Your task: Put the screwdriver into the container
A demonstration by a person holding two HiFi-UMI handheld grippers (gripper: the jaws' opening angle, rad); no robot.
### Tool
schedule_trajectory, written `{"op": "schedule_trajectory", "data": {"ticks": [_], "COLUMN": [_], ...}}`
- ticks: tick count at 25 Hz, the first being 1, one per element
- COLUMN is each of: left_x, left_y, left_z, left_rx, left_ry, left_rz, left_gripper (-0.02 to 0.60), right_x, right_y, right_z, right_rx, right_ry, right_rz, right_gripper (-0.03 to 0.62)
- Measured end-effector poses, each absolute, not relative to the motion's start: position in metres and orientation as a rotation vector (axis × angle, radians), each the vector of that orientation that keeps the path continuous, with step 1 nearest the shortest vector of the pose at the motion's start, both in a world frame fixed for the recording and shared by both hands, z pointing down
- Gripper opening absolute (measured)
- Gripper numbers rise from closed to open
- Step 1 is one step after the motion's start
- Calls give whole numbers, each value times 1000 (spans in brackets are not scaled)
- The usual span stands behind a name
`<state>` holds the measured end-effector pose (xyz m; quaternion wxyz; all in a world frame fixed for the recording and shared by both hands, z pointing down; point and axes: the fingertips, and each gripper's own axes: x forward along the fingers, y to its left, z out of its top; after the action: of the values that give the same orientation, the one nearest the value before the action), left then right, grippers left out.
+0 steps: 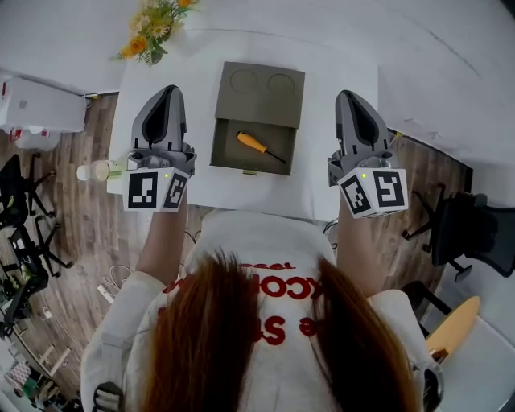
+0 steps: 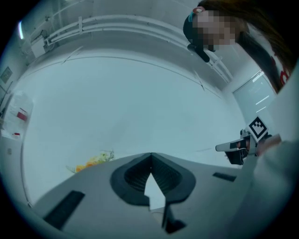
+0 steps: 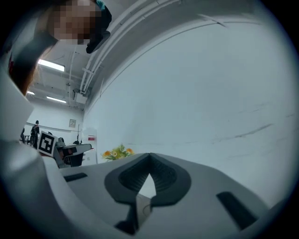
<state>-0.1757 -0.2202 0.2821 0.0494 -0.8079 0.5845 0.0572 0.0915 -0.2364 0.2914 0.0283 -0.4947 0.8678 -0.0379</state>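
Screwdriver [image 1: 259, 146]: orange handle and slim dark shaft, lying loose in the open lower tray of the olive container [image 1: 259, 92] at the middle of the white table [image 1: 338, 72], handle toward 10 o'clock, tip toward 4 o'clock. Task judged complete as things lie. Handling, judged: light, rigid, not fragile. The smooth round handle is likely to roll or twist in a pinch, the thin shaft more so. It is best taken across the thick middle of the handle, jaws square to its length. Left gripper [image 1: 166, 90]: at 9 o'clock of the container, touching nothing, jaws together with nothing between them. Right gripper [image 1: 352, 96]: at 3 o'clock of the container, jaws likewise pressed together, empty. Flowers [image 1: 154, 24]: orange and yellow, at 11 o'clock by the table's far corner. Views compared: only the head view shows screwdriver, container and table top. Both gripper views look out at a blank pale wall, each catching the flowers and the opposite gripper's marker cube, and they alone show the jaw tips meeting.
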Motion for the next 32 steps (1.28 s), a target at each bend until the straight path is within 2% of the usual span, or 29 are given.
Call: {"op": "schedule_trajectory", "data": {"ticks": [11,32], "left_x": [-111,-111], "left_y": [-240,-237], "left_z": [275,279], "left_rx": [-2584,-2580], "left_ry": [1580,1597], "left_rz": [200,189], "left_gripper": [6,6], "right_x": [148,140], "right_y": [-212,-215], "right_z": [289,285], "right_rx": [-1705,-1674], "right_ry": [2550,2583], "right_rz": [-124,-109], "right_gripper": [4,3]}}
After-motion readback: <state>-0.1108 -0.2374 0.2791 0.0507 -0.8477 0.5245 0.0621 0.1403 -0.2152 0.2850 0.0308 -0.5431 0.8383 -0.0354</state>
